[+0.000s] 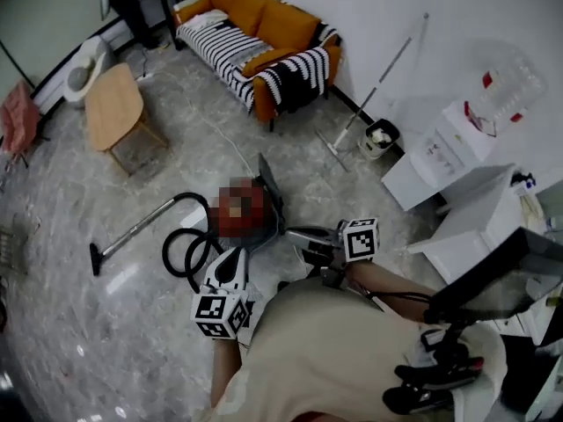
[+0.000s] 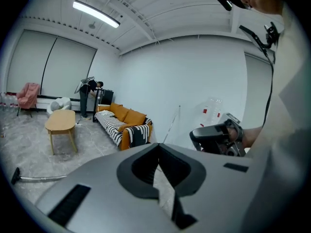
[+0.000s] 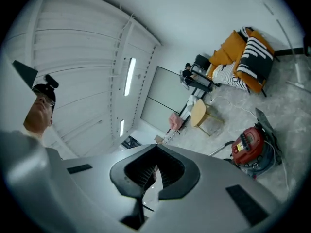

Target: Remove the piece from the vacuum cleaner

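Between your left gripper's jaws nothing sits: they are pressed together, empty, aimed across the room at the orange striped sofa far ahead of them. Just to the right of those jaws is your right gripper. Its jaws are likewise closed on nothing. Ahead of the right jaws and off to their right, well apart from them, the red vacuum cleaner stands on the marble floor with a dark flap raised at its far side. Seen from your head, the machine sits beyond both pairs of jaws, untouched. Its black hose loops out to the left of the left jaws, and the wand lies further out that way.
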The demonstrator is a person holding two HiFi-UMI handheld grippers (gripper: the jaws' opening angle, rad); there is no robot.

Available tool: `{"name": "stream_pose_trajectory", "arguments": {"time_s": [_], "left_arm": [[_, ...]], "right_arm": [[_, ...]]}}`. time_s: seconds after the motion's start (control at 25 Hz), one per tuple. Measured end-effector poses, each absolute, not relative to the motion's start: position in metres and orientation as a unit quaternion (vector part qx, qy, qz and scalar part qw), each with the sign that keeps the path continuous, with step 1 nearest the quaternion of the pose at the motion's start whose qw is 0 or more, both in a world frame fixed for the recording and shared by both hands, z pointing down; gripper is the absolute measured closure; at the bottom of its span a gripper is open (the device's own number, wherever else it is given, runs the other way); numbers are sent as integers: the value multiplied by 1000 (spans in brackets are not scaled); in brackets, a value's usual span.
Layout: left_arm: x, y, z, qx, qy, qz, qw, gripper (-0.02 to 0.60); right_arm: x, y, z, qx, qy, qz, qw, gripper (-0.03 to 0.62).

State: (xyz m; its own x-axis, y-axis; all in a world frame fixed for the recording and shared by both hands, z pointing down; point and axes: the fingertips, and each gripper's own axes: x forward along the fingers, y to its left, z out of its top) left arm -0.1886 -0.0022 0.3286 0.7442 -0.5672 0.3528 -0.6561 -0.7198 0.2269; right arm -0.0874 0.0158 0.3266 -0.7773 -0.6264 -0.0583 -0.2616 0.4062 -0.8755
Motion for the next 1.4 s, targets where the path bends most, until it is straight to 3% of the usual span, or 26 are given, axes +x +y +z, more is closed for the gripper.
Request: {"name": "stream_pose_trajectory", "arguments": {"time_s": [0.36,0.68,1.0,1.4], "left_arm": [[-167,-23,359,916,-307,156,207,581],[-84,-62,359,924,-260,222,173,581],[-6,-90,347,916,-283,232,164,581],[40,-116,358,893,-334,258,155,580]], "right_arm": [[-98,8,331,-223,846,-462,144,592],[-13,-20,331,-243,829,-448,231,592],[53,-62,338,-192,854,-442,195,592],[96,-84,354,-141,892,-410,131,592]]}}
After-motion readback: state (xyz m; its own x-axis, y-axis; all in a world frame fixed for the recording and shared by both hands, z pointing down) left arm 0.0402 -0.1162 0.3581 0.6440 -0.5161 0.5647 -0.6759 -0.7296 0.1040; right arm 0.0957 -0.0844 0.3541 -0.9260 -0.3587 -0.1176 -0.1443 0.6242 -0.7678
